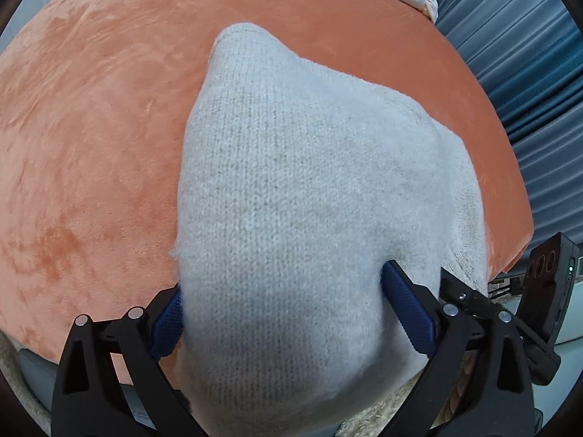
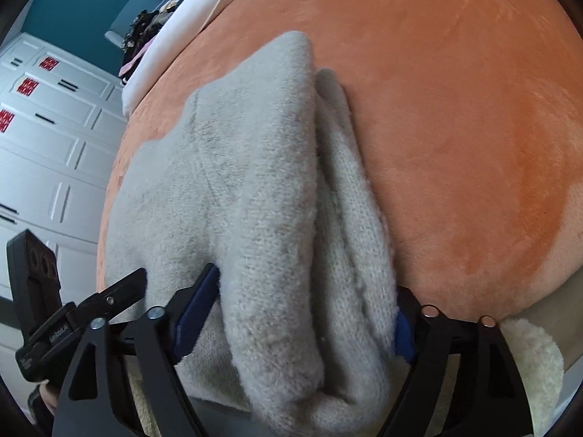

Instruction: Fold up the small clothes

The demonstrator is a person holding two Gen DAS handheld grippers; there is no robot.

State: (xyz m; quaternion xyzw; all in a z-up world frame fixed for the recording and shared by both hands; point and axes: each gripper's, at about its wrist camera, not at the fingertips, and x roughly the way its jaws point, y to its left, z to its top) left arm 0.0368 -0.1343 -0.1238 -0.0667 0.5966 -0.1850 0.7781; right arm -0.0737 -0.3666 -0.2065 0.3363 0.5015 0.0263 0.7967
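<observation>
- The left gripper (image 1: 280, 313) is pinching the near end of a pale grey, fuzzy knitted garment (image 1: 309, 182), its blue-padded fingers (image 1: 408, 313) pressing in from both sides of a thick bunch of cloth.
- The right gripper (image 2: 291, 313) is pinching a folded roll of the same garment (image 2: 255, 189) between its blue pads.
- The garment is lying on an orange plush bed cover (image 1: 91, 145), its near edge gathered up in both grippers.
- Its long axis is running from 6 o'clock toward 12 o'clock in both wrist views, narrowing to a far tip.
- The step appears to be a mid-fold carry; next, both grippers likely need to be travelling together toward 12 o'clock, laying the held edge flat.
</observation>
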